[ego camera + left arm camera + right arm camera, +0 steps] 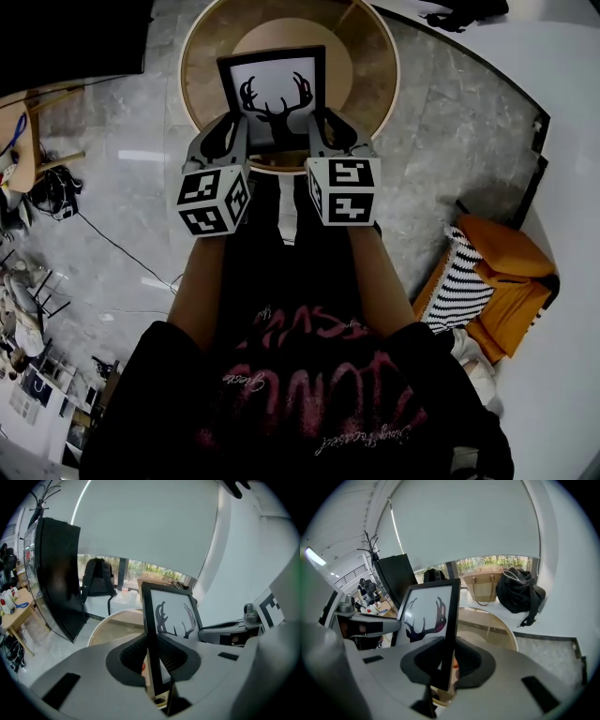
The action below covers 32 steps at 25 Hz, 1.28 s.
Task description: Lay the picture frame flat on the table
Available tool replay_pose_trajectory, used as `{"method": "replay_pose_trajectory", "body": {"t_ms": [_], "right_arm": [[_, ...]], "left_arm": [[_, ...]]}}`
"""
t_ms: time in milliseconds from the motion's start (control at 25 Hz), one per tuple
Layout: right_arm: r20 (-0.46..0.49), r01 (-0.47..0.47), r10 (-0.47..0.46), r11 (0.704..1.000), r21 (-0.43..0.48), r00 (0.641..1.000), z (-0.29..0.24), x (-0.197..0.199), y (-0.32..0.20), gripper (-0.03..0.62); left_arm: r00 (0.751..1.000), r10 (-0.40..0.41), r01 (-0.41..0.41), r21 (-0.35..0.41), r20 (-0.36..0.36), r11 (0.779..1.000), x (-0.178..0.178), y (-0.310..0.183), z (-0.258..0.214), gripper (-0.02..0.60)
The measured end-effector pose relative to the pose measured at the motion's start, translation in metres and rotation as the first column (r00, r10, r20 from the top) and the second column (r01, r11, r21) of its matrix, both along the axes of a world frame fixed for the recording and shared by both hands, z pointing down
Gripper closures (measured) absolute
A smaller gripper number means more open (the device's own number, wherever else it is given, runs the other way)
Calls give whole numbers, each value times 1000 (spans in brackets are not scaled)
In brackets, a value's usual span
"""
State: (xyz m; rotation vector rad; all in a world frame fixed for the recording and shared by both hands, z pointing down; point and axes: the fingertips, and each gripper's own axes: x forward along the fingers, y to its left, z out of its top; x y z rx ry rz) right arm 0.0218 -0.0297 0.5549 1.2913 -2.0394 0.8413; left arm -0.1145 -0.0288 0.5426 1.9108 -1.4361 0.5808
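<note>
A black picture frame with a deer-head print stands upright over the round wooden table. My left gripper is shut on the frame's left edge and my right gripper is shut on its right edge. In the left gripper view the frame's edge runs upright between the dark pads, and the print faces right. From the right gripper view, the frame's other edge sits clamped between the pads, the deer print to its left. The frame's bottom edge is hidden behind the grippers.
The table has a paler round inset. On the floor at right stands an orange seat with a striped cushion. Cables and clutter lie at left. A black backpack and bags sit beyond the table.
</note>
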Motion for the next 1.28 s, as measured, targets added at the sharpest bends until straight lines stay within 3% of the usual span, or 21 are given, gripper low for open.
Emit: {"method": "replay_pose_trajectory", "body": {"t_ms": [1280], "right_arm": [[-4, 34, -35, 984, -176, 999, 117, -15, 32, 513]], "left_arm": [[998, -63, 62, -180, 3, 982, -15, 38, 115, 509]]}}
